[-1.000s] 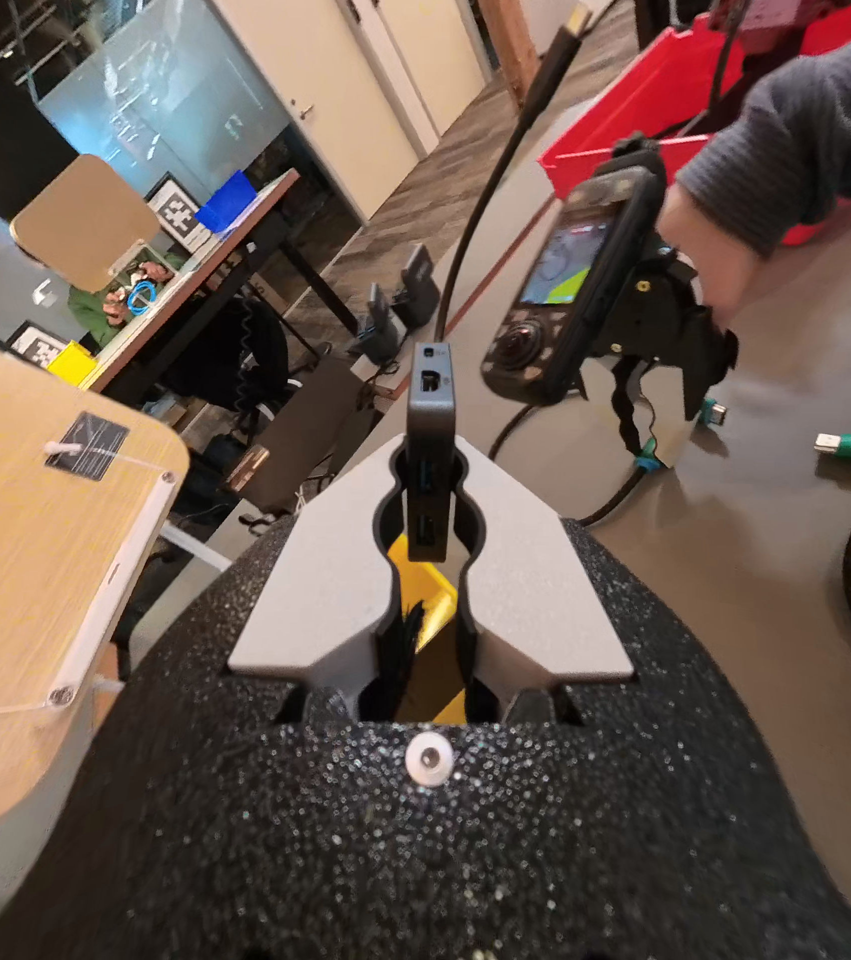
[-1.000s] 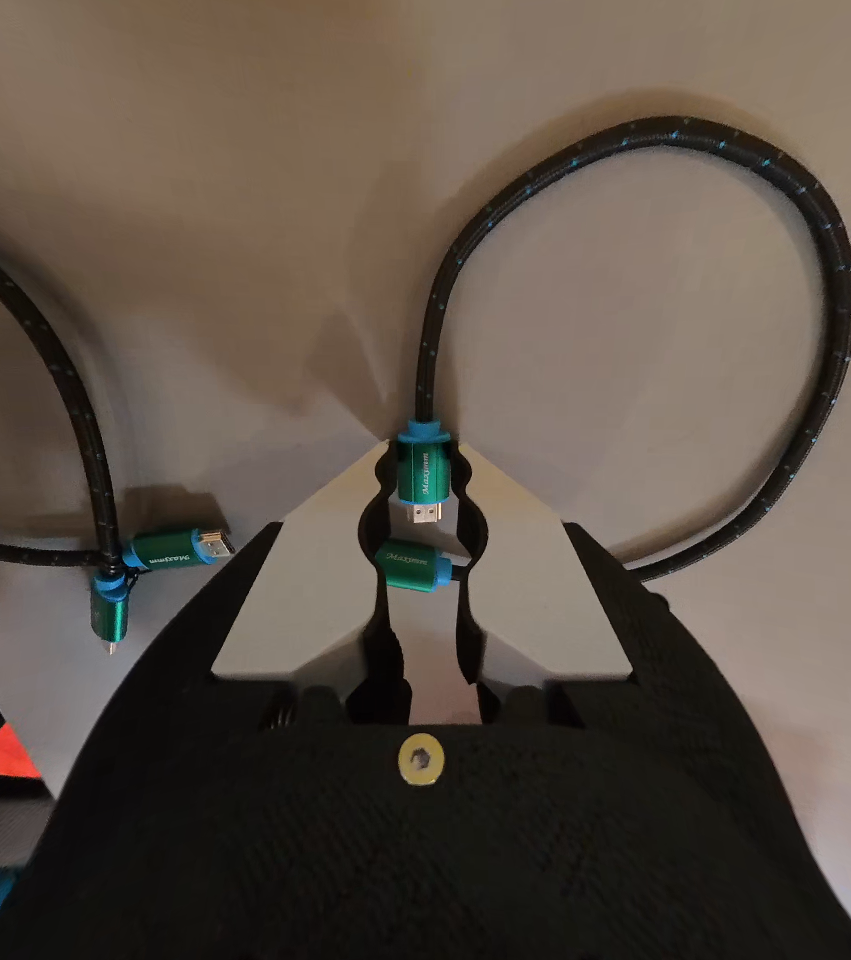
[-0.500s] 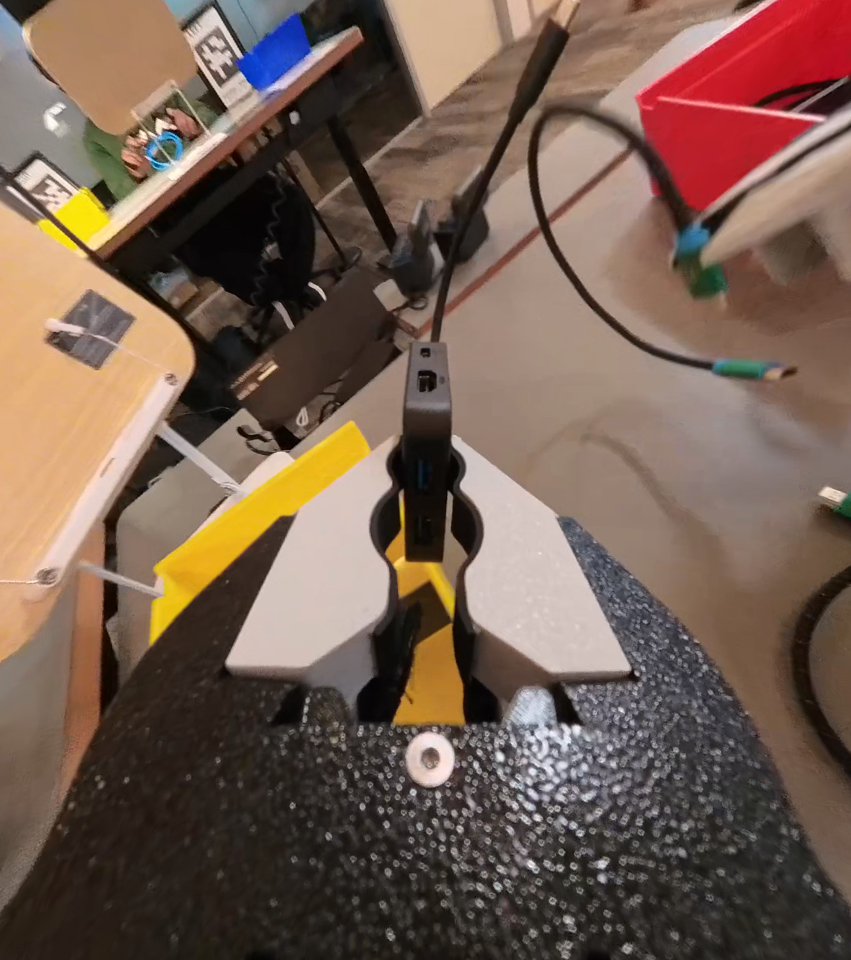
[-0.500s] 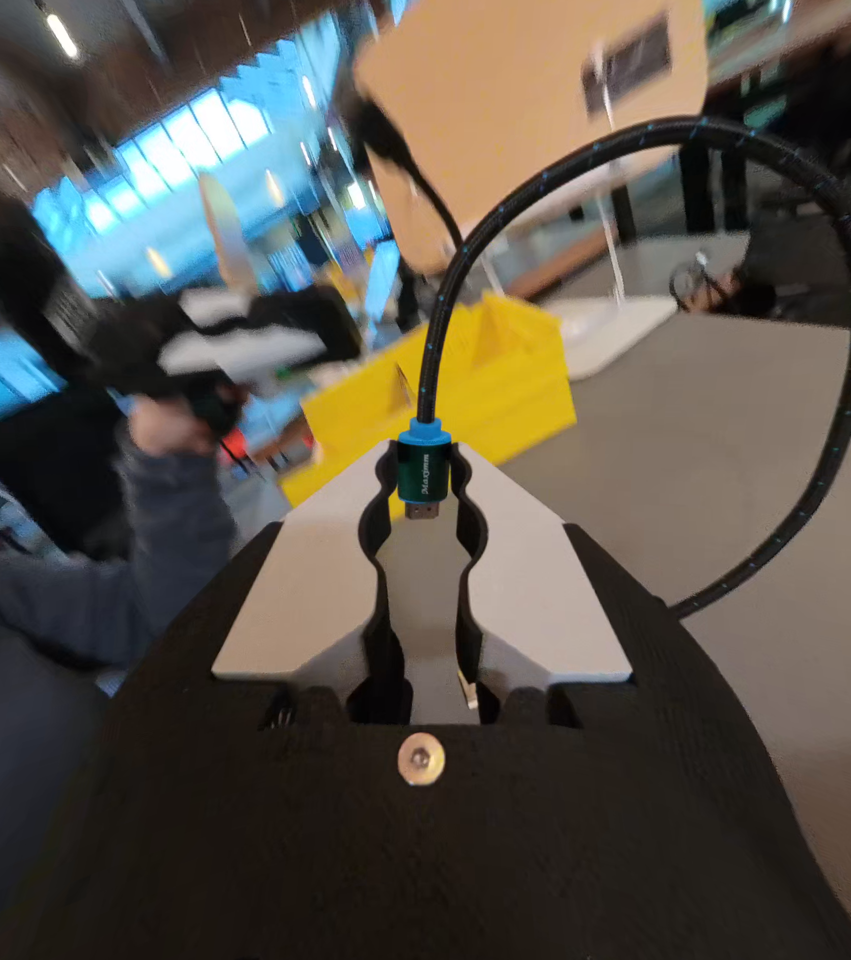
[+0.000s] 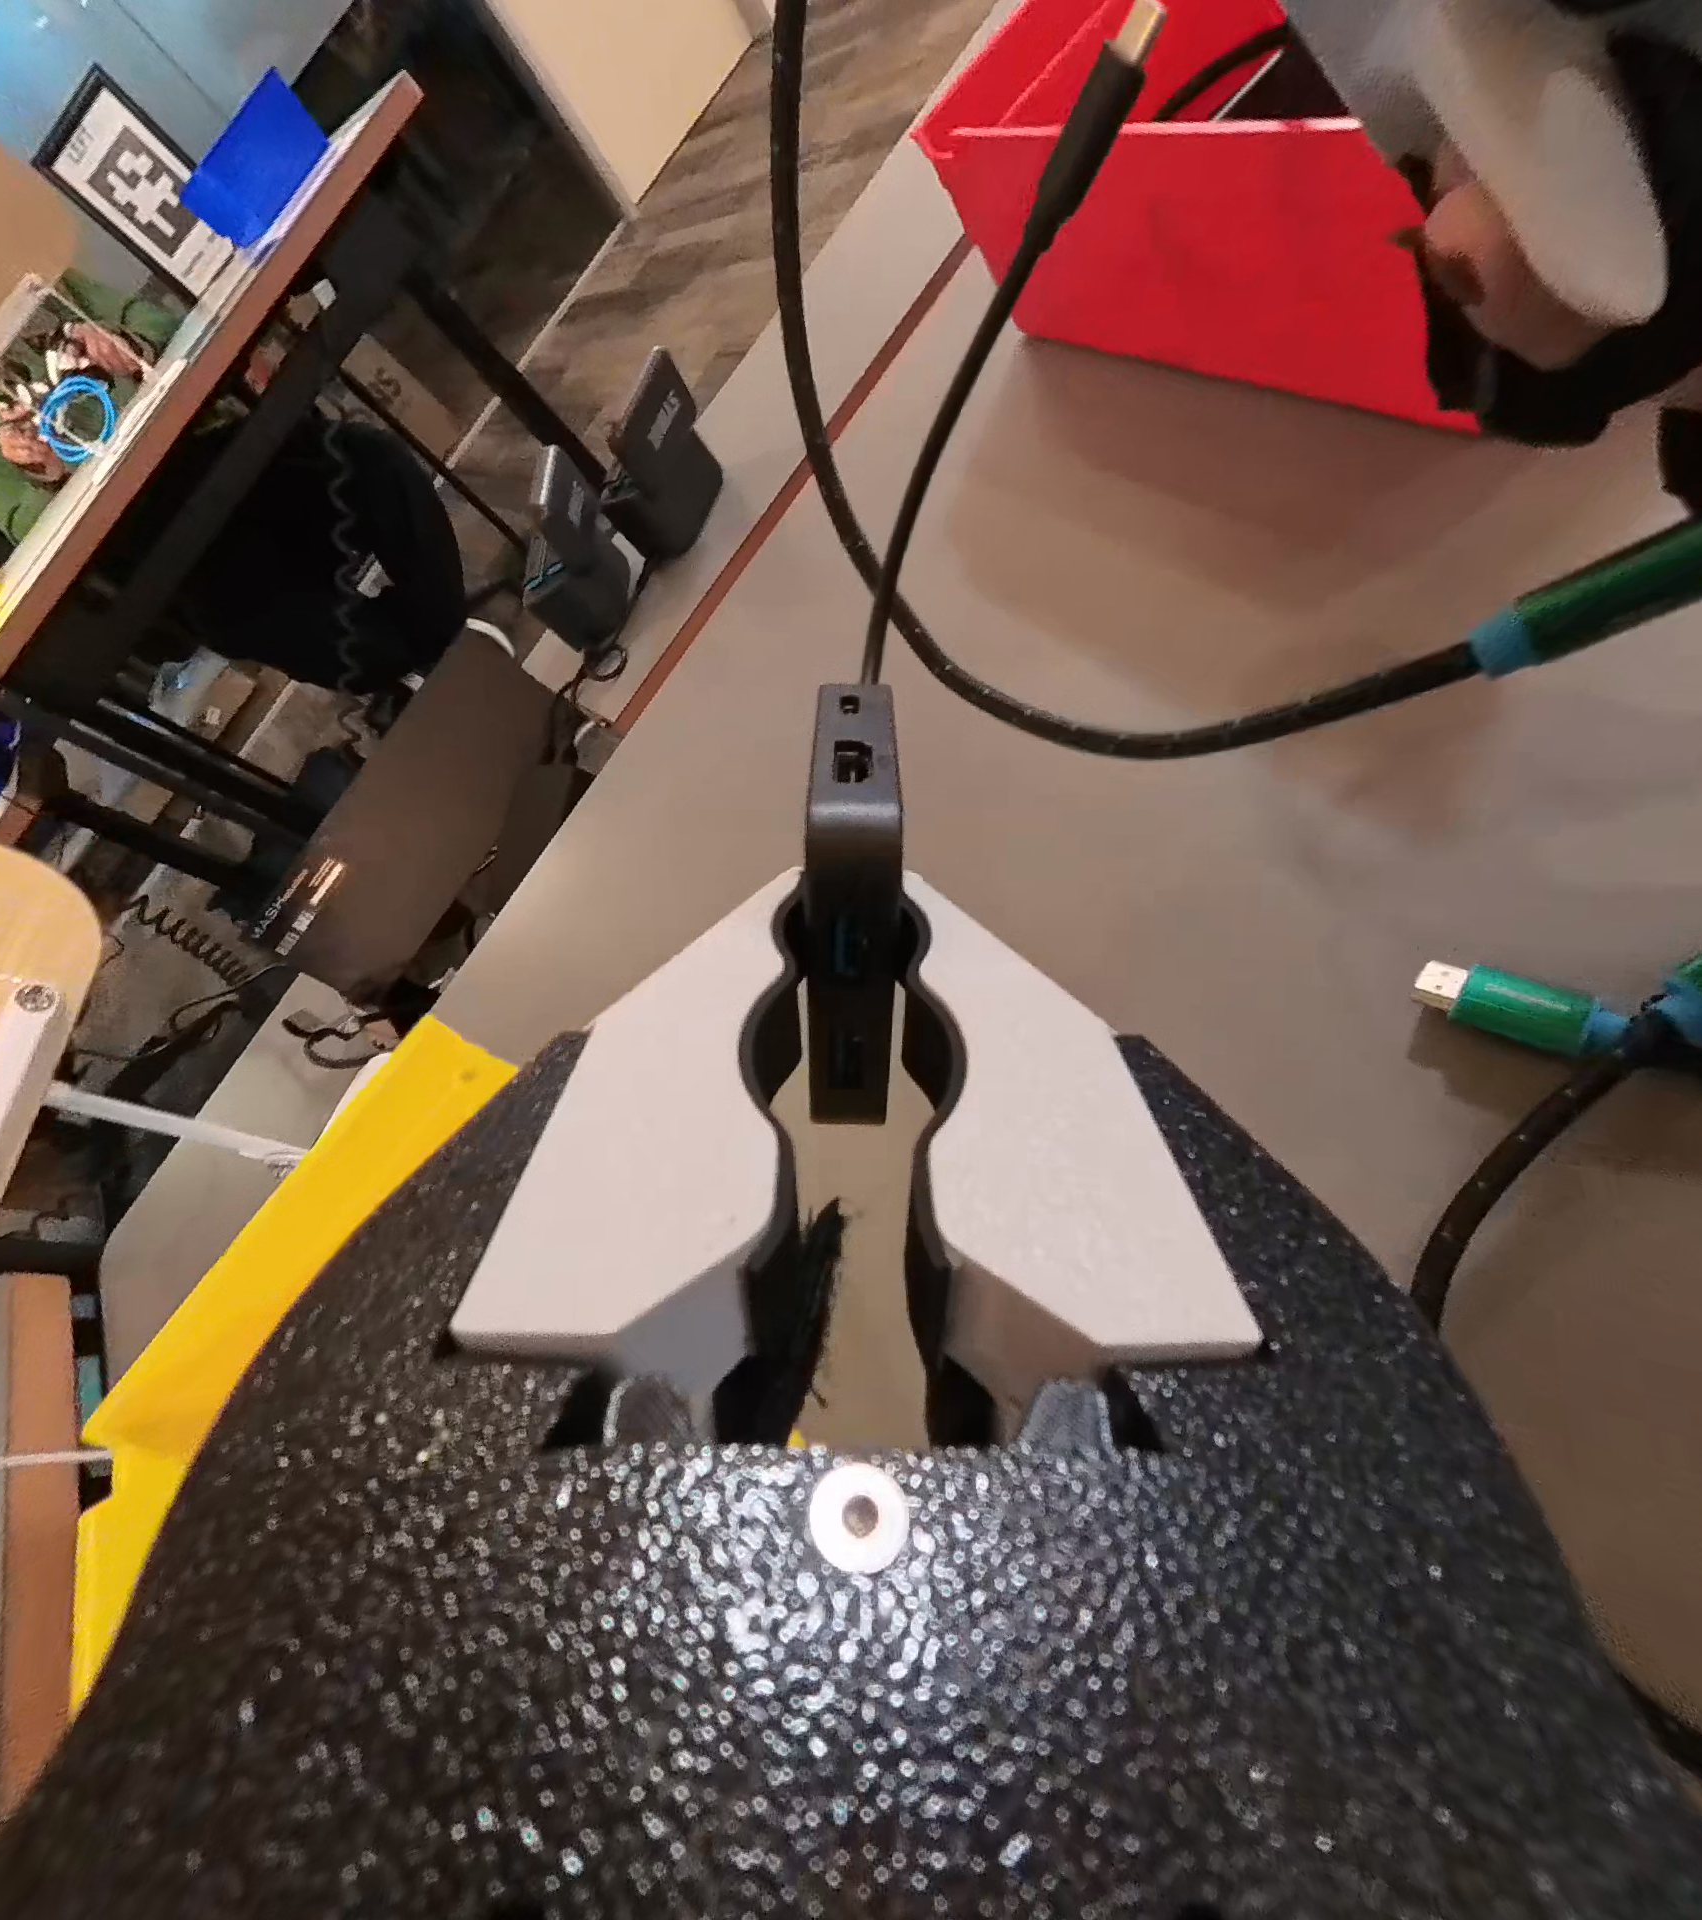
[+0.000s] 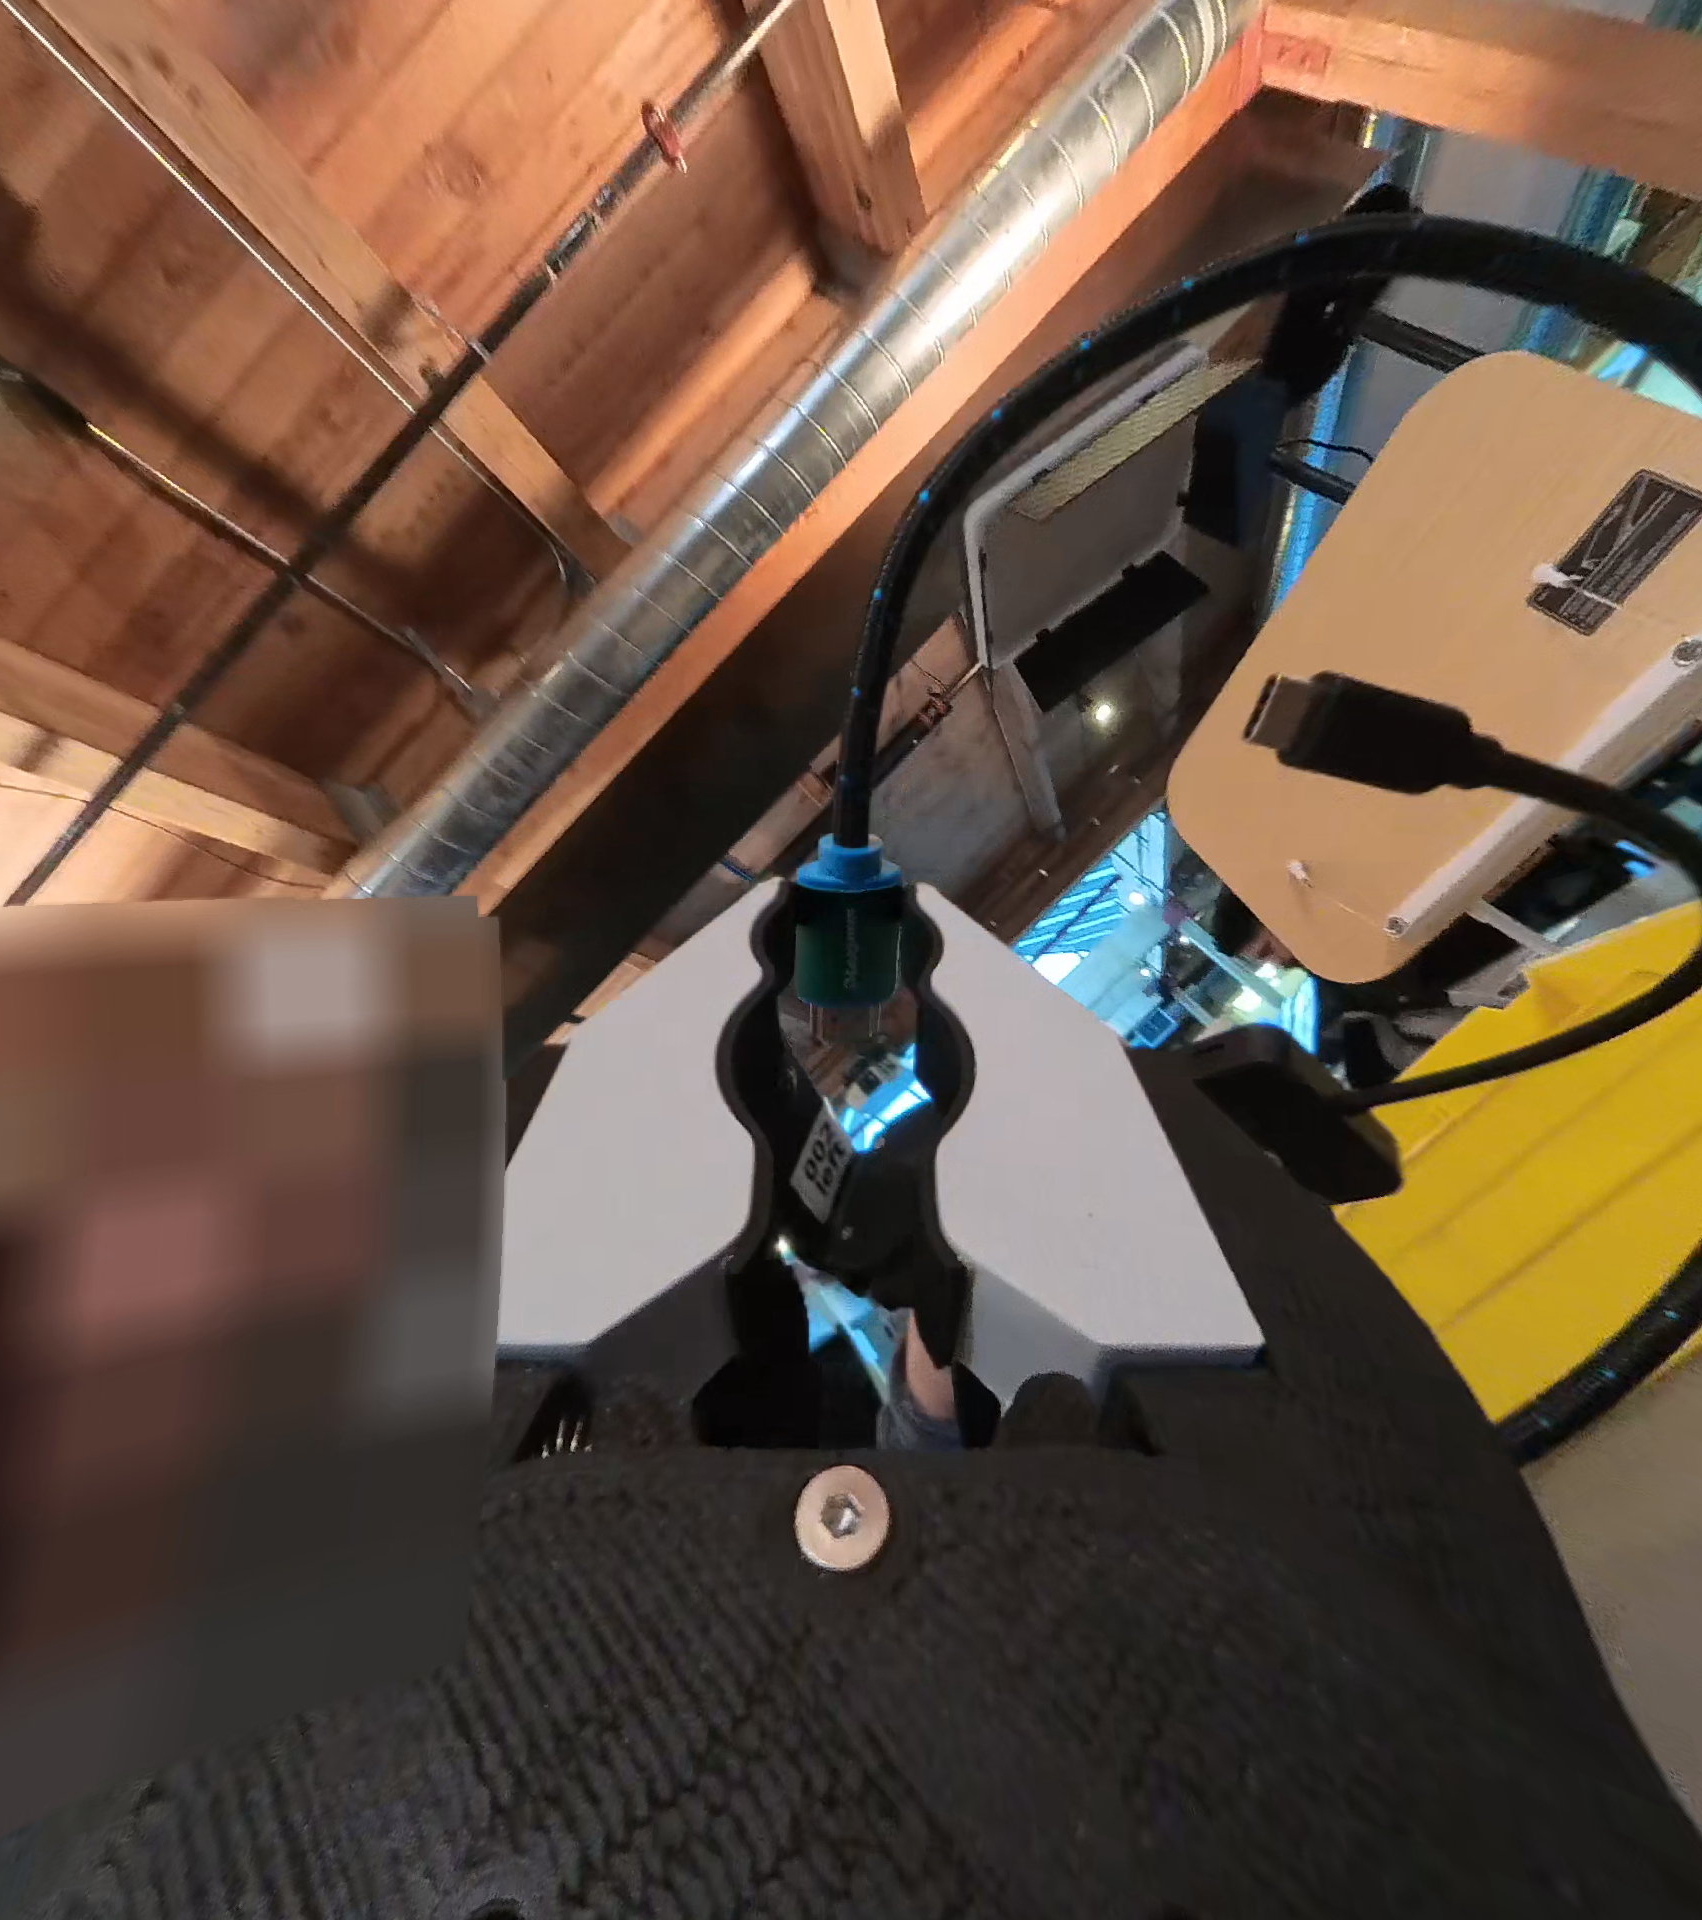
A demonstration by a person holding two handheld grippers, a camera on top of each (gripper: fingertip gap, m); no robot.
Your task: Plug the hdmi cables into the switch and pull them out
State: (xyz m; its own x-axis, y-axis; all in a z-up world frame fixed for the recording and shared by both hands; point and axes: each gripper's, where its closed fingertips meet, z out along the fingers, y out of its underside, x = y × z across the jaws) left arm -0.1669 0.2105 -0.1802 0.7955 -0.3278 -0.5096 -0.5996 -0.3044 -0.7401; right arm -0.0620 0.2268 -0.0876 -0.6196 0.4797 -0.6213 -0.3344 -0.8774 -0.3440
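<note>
Left gripper (image 5: 852, 914) pinches the black switch (image 5: 852, 831); right gripper (image 6: 845, 914) clamps a green HDMI plug (image 6: 843, 951) bearing a brand mark; 2 spare plugs (image 5: 1512, 1008) lie near a red bin (image 5: 1190, 239)

Black switch (image 5: 852, 821), green plug (image 6: 842, 951), red bin (image 5: 1200, 239)

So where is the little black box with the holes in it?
In the left wrist view the black switch is in the middle, pinched upright in the left gripper above the grey table, its thin cable rising towards the red bin.

My grey desk (image 5: 1190, 831) carries a red bin (image 5: 1190, 239) at its far side, a yellow bin (image 5: 234, 1278) at its left edge, and two green-plugged cable ends (image 5: 1512, 1006) lying crossed at my right.
</note>
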